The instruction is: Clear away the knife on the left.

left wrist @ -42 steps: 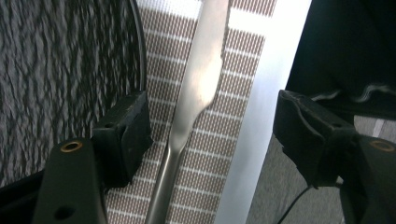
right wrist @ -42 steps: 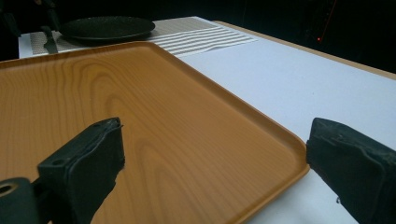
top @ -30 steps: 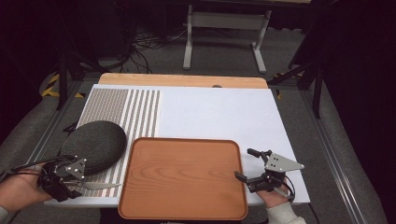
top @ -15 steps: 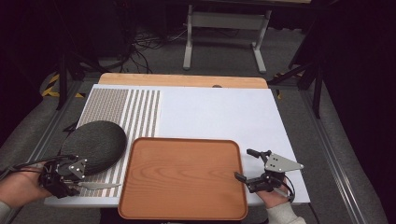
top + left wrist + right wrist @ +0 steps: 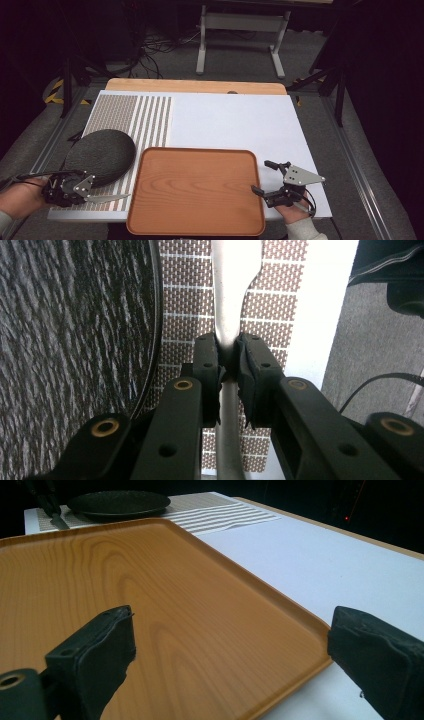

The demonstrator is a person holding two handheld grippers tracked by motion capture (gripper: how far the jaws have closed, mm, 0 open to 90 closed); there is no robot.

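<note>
The table carries a white sheet with a striped mat at its left, and on these the work looks barely begun: as I judge it, the job is to load the tray, and only the first grasp is made. The tray (wood-grained, with a low raised rim) lies at the near edge between the two hands and has nothing in it; the right gripper view shows its bare floor all the way across. The plate, dark and textured, sits on the mat just left of the tray, and it too holds nothing. The knife lies on the mat in front of the plate, its blade pointing toward the tray, well short of the rim. The left gripper has just been closing, and in the left gripper view its pads press on the knife's slim handle, with the blade widening beyond them. The right gripper hangs at the tray's right edge, its jaws spread wide either side of the near corner and gripping nothing. Still to do, by my reading: lift the knife and set it in the tray, then likely the plate.
</note>
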